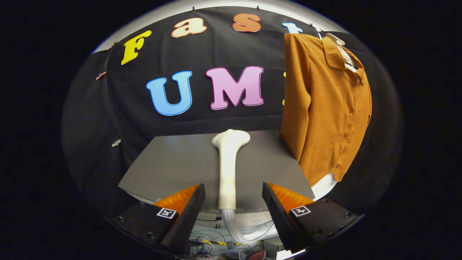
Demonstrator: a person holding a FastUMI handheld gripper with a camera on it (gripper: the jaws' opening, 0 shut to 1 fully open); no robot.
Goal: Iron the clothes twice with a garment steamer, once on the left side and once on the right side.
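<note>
My gripper [234, 196] hangs over the near edge of a grey table [173, 162], its two fingers spread wide apart and pressing on nothing. Between them, and touching neither, runs the pale handle of the garment steamer [228, 169], which lies flat on the tabletop along the line of my fingers. Its broad head rests at the far end of the handle, about the middle of the table, pointing toward the black cloth wall behind. At the near end, level with my fingertips, a clear ribbed hose [236, 231] leaves the handle, drops over the table's edge and curls off toward my right finger.

To the right of the steamer, beyond my right finger, a rust-brown button-up shirt [326, 108] hangs upright before the black cloth. Its collar sits at the top over a white hanger [341, 47], its button line runs down the front, and one long sleeve falls on the side nearest the steamer, reaching down past the table's right corner. A strip of white shows beneath the shirt's hem.

Below the table edge, between my fingers, loose cables [213, 240] lie tangled on the floor
</note>
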